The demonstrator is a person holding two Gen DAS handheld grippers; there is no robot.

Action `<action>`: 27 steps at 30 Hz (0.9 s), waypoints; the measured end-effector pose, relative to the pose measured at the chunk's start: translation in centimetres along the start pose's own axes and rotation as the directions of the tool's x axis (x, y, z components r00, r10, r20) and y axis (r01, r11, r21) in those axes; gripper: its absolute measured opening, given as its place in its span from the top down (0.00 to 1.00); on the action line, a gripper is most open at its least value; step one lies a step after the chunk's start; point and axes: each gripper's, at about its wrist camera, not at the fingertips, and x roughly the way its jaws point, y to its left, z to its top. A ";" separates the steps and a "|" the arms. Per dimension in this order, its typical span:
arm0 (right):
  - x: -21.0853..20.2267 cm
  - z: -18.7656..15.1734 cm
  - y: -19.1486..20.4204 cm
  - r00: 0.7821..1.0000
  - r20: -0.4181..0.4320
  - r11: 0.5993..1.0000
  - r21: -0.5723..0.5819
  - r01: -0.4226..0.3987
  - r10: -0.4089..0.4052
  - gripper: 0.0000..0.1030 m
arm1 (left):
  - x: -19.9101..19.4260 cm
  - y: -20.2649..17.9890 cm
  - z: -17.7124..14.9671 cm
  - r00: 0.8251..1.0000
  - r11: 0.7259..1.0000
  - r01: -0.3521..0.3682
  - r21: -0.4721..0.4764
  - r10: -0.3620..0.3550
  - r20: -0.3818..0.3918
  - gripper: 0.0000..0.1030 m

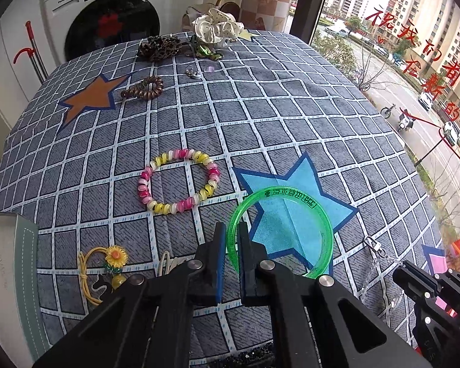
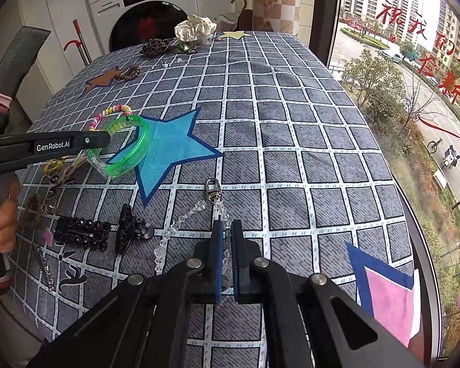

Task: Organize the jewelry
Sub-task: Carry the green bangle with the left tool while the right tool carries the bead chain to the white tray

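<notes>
1. Soft, even daylight enters through the window point(image 1: 398, 70) on the right, and both views are bright.
2. Shadows on the checked cloth point(image 1: 260, 116) of the desk are faint and short.
3. The sky outside is blown out to white.
4. Fisheye distortion bends the grid lines, and the corners fall to black.
5. Focus is sharp mid-scene and softer at the edges.

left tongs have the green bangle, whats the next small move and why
Probably lower and release it: the left tongs are shut on the green bangle, whose far side already overlaps the blue star. The right tongs are shut on the clear bead chain and stand clear of it.
</notes>
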 end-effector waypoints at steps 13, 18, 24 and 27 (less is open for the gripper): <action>-4.7 1.5 1.2 0.998 0.059 0.999 0.006 -0.033 0.032 0.95 | -7.0 3.2 -1.8 0.994 0.998 0.032 -0.052 -0.027 0.105 0.86; -7.0 2.7 3.9 0.993 0.085 0.997 -0.033 -0.076 0.078 0.95 | -9.4 6.2 -3.1 0.990 0.994 0.045 -0.102 -0.030 0.141 0.86; -8.7 4.7 9.5 0.976 0.087 0.976 -0.104 -0.192 0.201 0.95 | -12.6 11.3 -4.9 0.981 0.984 0.015 -0.177 0.019 0.192 0.86; -8.5 6.0 13.2 0.963 0.077 0.957 -0.151 -0.246 0.259 0.95 | -13.7 14.6 -6.0 0.977 0.974 -0.019 -0.224 0.066 0.204 0.86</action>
